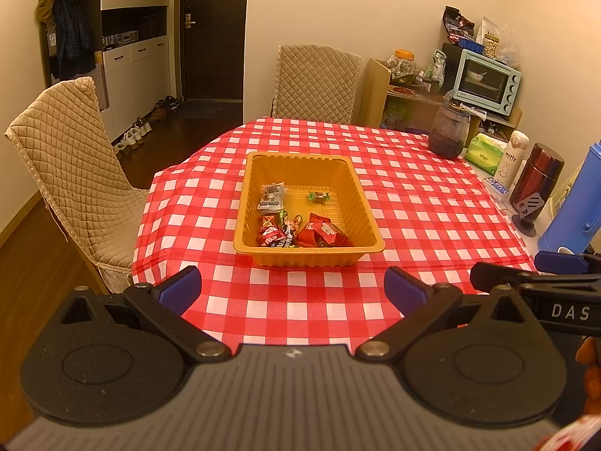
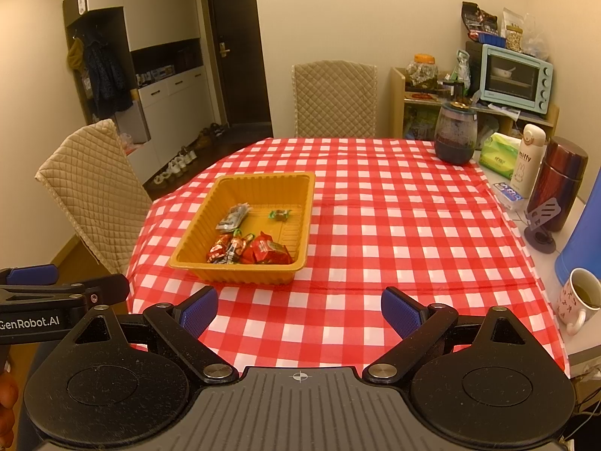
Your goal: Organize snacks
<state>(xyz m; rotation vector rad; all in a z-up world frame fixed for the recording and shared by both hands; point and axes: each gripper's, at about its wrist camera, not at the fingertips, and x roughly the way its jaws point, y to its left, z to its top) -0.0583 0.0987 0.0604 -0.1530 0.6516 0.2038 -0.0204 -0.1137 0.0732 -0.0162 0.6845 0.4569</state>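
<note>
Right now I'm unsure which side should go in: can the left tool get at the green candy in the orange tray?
Probably yes. The left tool is open and empty, the orange tray is open-topped, and the green candy lies alone on bare floor.

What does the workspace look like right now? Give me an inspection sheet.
Surface: red-checked tablecloth, flat.
Job's things: orange tray holding wrapped snacks; none seen outside it.
Clutter: dark jar, tissue pack, white bottle, maroon flask, mug along right edge.
Grippers: left hand-held gripper open, empty; right hand-held gripper open, empty.
Cables: nothing seen.
Surroundings: two quilted chairs, toaster oven.
</note>
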